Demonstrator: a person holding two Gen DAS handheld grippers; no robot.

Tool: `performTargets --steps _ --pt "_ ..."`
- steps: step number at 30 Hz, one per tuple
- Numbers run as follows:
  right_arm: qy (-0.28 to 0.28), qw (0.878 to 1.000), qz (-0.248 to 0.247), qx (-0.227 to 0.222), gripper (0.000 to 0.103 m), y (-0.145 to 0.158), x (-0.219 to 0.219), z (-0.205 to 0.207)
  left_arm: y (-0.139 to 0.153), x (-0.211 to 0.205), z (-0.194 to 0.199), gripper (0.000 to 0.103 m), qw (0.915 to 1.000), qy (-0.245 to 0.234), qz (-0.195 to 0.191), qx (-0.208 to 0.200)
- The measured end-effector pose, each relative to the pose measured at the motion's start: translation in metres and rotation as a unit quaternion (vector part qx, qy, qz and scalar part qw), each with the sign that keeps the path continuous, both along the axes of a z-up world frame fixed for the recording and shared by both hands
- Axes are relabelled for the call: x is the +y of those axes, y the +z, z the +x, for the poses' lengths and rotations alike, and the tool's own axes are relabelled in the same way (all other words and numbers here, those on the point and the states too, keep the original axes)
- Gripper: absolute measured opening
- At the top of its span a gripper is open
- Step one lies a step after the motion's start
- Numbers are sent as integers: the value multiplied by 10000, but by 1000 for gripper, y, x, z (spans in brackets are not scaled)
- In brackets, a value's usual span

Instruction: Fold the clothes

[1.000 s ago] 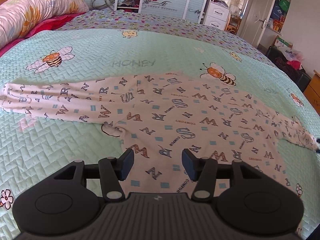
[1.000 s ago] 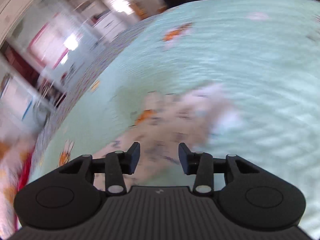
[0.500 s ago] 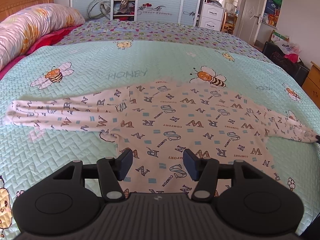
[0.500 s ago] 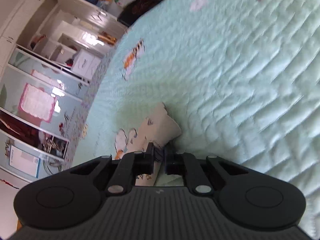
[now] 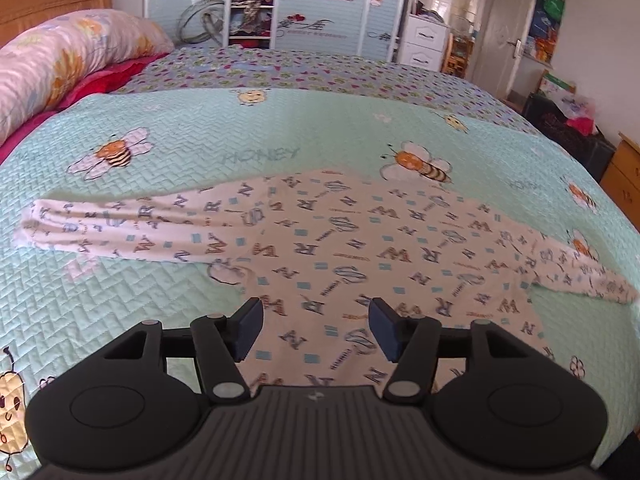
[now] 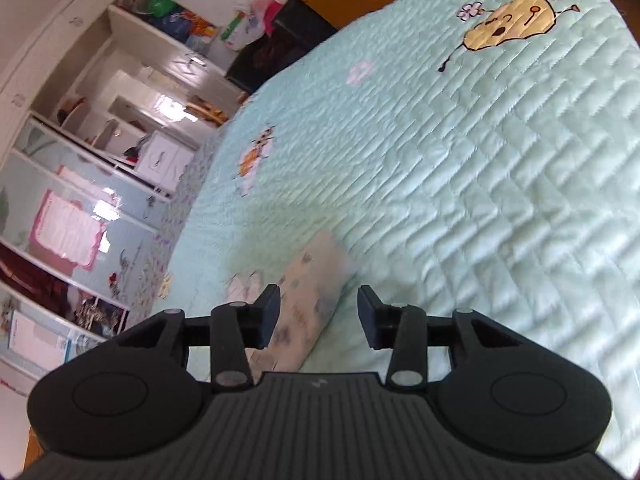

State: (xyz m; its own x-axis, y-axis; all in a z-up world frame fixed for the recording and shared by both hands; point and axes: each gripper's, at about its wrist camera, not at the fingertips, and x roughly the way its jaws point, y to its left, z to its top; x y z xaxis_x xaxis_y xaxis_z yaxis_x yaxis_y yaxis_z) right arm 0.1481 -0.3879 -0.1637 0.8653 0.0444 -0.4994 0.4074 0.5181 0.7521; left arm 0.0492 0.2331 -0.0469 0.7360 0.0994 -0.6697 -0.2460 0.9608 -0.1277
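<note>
A white long-sleeved top (image 5: 320,248) printed with letters lies flat on the mint bee-patterned bedspread (image 5: 192,148), both sleeves stretched out to the sides. My left gripper (image 5: 315,330) hovers above the garment's near hem, open with only air between its pads. In the right wrist view the end of one sleeve (image 6: 312,280) lies on the bedspread (image 6: 480,184) just ahead of my right gripper (image 6: 318,316). Its jaws are opening; the sleeve lies beneath the gap and the pads do not press on it.
A floral pillow (image 5: 68,52) and wooden headboard (image 5: 52,0) sit at the far left. Wardrobe doors (image 5: 316,4), white drawers (image 5: 424,42) and a door stand behind the bed. A wooden dresser (image 5: 624,176) flanks the bed's right side.
My right gripper closed on the sleeve end half a second ago and has now let it go, rolling and shifting sideways. The left gripper rose slightly, showing more of the garment.
</note>
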Motion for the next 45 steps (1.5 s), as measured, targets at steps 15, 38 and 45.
performTargets --steps 15,38,45 --pt "2383 9612 -1389 85 49 8 170 -27 -50 184 3 62 9727 2064 -1045 174" --pt "2397 9480 -2041 477 69 2 207 -25 -76 306 -37 3 8774 3913 -2352 -1472" --pt "2240 9608 -1565 464 69 3 195 -26 -98 326 -63 8 8647 4187 -2614 -930"
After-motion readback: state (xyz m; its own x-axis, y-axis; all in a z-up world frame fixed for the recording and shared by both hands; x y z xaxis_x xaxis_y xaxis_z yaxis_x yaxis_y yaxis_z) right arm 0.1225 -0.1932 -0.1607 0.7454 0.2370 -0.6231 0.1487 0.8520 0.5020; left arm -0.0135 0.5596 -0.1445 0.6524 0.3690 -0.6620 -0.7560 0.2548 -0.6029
